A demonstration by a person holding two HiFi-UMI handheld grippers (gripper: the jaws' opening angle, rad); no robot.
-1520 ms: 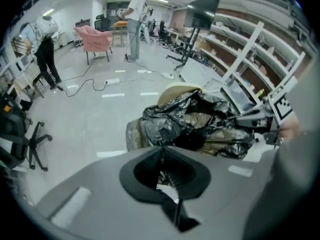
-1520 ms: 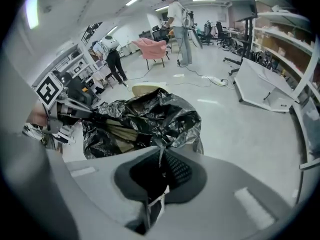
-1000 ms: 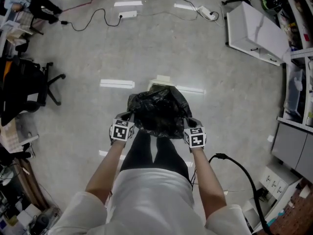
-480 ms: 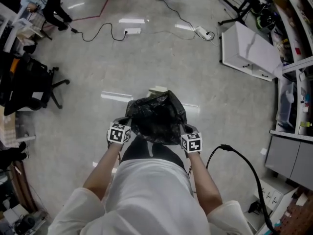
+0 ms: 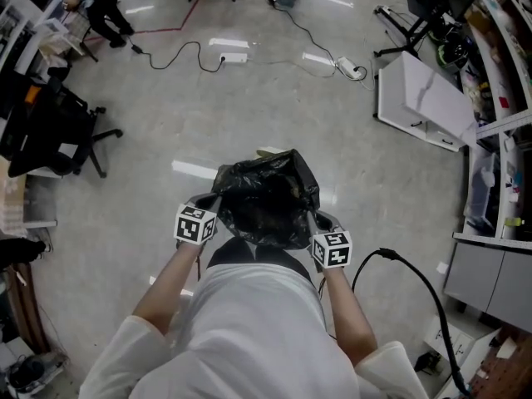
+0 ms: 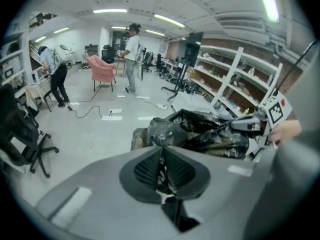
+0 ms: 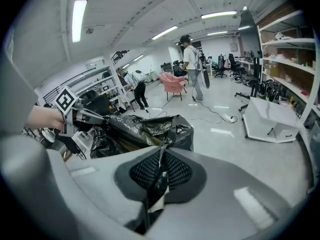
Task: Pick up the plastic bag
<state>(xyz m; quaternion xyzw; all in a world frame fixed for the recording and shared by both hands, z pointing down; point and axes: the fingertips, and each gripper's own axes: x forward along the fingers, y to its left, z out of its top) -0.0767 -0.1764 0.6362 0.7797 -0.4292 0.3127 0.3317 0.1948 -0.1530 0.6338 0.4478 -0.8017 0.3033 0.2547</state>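
Grey shop floor below. Black plastic bag sat at 12 o'clock from my body, strung between both tools. I had the left gripper clenched on the bag rim at 9 o'clock and the right gripper clenched on the rim at 3. Mouth was stretched open with something tan inside that I couldn't identify. Bag underside was hidden from above.

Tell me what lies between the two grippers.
The black plastic bag spans the gap, the left gripper and right gripper each shut on an edge; the head view shows it.
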